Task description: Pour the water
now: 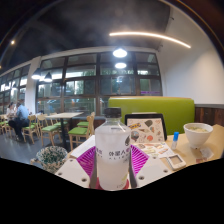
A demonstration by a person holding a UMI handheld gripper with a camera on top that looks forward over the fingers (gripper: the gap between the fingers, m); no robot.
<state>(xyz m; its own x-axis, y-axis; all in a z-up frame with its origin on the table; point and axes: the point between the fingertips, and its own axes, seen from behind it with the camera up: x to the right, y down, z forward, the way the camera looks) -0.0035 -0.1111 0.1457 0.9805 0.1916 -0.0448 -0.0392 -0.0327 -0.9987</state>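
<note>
A clear plastic bottle [112,155] with a white label and a pale cap stands upright between my fingers. My gripper [112,165] is shut on it, with the purple pads [88,160] pressing on both sides of its body. The bottle's base is hidden below the fingers. Beyond the fingers to the right, a white cup [196,133] sits on the light table [205,155].
A menu board [146,128] stands on the table just past the bottle, with a small tray [172,159] beside it. A potted plant [51,156] is to the left. Behind are a green booth seat [160,108], wooden chairs and tables, and a seated person [18,118].
</note>
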